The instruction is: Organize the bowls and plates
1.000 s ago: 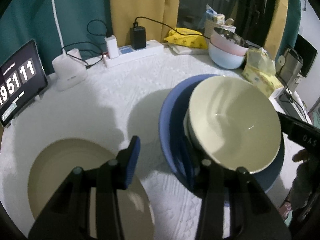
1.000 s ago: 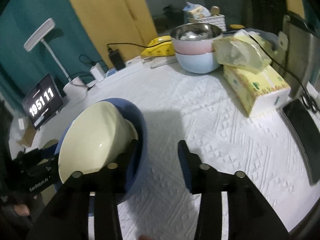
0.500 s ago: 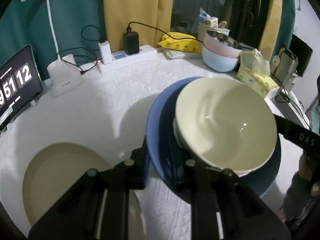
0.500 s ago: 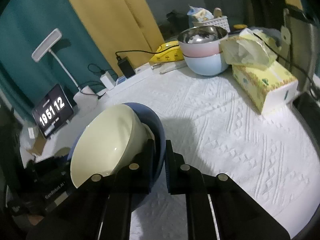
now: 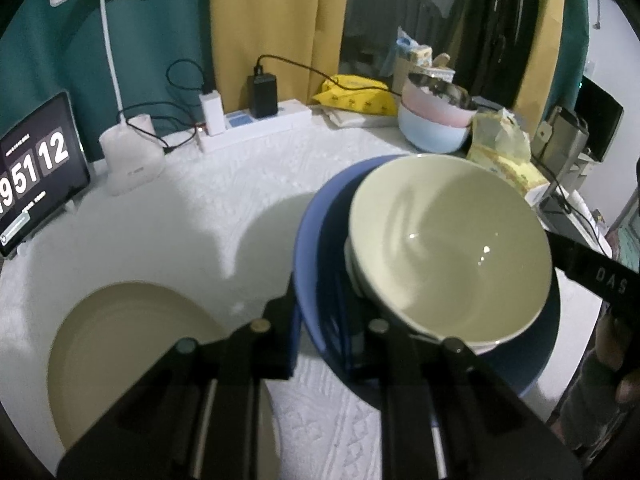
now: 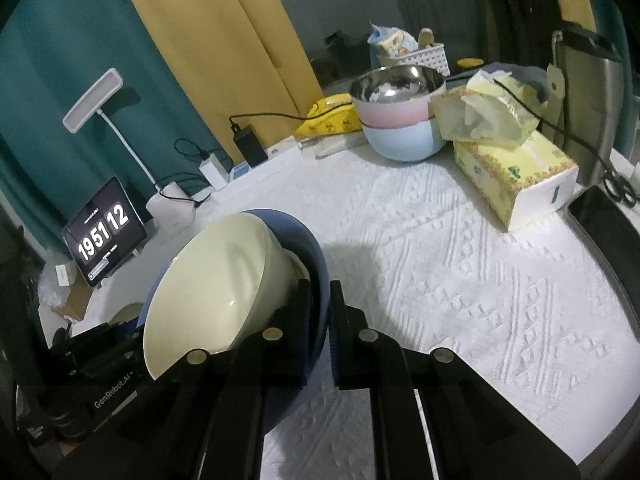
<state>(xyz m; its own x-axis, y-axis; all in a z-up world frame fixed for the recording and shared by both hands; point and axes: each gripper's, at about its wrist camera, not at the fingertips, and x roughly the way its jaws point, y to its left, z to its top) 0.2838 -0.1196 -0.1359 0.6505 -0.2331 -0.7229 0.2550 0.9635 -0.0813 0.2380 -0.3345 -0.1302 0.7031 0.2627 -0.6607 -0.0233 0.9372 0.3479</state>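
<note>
- The blue plate (image 5: 316,248) is glossy, with a raised rim; it fills the centre right of the left wrist view and carries a cream bowl (image 5: 448,248) with a smooth, shiny inside.
- The left gripper (image 5: 320,320) is clenched on the plate's near rim, with 1 finger on each face of it.
- In the right wrist view the right gripper (image 6: 320,316) is clamped on the opposite rim of the same plate (image 6: 308,248), at lower centre; the bowl (image 6: 216,288) sits tilted in it.
- The plate appears lifted off the white tablecloth (image 6: 460,280) (a shadow lies behind it).
- A second cream plate (image 5: 132,344) lies flat at the lower left of the left wrist view, partly covered by the gripper body.
- Stacked pastel bowls (image 6: 400,120), the top one with a steel inside, stand at upper right beside a tissue box (image 6: 516,176).
- The clock screen (image 5: 36,172) is cut by the left edge there.
- The plate's far lower edge is hidden by the gripper.
</note>
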